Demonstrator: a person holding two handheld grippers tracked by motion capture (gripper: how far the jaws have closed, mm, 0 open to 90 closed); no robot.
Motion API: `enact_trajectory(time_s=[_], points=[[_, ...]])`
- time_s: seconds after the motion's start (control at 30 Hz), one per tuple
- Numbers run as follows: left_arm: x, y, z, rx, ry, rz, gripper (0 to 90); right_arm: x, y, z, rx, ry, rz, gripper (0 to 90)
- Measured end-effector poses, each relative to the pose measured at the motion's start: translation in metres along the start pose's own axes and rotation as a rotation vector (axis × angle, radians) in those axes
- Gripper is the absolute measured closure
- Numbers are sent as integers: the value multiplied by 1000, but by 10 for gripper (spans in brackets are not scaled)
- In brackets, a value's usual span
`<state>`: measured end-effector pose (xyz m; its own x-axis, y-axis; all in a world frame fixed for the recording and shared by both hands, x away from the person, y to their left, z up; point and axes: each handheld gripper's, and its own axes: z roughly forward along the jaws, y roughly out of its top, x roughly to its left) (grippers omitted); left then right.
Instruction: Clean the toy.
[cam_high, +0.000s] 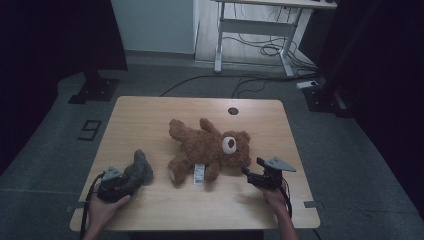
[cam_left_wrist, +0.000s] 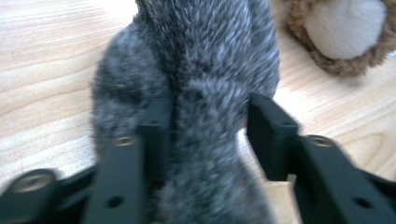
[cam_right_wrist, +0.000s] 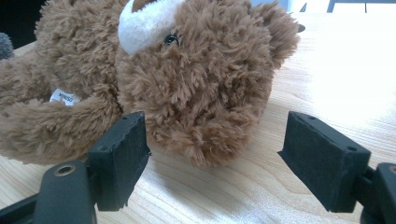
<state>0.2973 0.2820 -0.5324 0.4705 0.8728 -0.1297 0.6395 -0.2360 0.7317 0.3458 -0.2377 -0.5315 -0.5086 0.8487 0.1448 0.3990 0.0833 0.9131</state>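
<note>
On the floor to the left of the surface we read a large digit "9". The white label sewn to the brown teddy bear carries print, but in the right tool view we make out only a few capitals that we cannot read with confidence.

At the left of the high view, our left tool lies near the front edge of the surface with the grey plush toy right at its tip, the toy rising away from the hand toward the bear. In the left tool view the grey plush toy fills the gap between the two black jaws: the jaw on the left of that view lies against its fur, while the one on the right stands off with a sliver of wood showing between. The left tool is thus partly open and not gripping; the toy rests on the surface, well apart from the bear's foot.

The teddy bear lies on its back in the middle of the surface, head toward our right side.

Our right tool sits just beside the bear's head. In the right tool view the right tool stands wide open, its jaws flanking the teddy bear without touching it.
</note>
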Motion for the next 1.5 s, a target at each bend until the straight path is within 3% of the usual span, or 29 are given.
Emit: enact_trajectory(time_s=[0.07,0.2,0.4,0.6,1.03,1.5], points=[[-1,2,-4,-8,9,12,345,0,0,0,2,-4,-1,219],[0,5,-13,-47,26,13,272,0,0,0,8,-6,2,219],[-2,11,-32,-129,4,6,241,0,-1,1,15,-10,3,219],[-12,21,-37,-165,-20,11,243,3,0,2,32,11,-20,214],[-54,49,-20,-204,-68,90,274,5,-1,3,39,24,-27,211],[-98,66,6,-204,-191,136,289,12,-5,-4,37,39,-43,223]])
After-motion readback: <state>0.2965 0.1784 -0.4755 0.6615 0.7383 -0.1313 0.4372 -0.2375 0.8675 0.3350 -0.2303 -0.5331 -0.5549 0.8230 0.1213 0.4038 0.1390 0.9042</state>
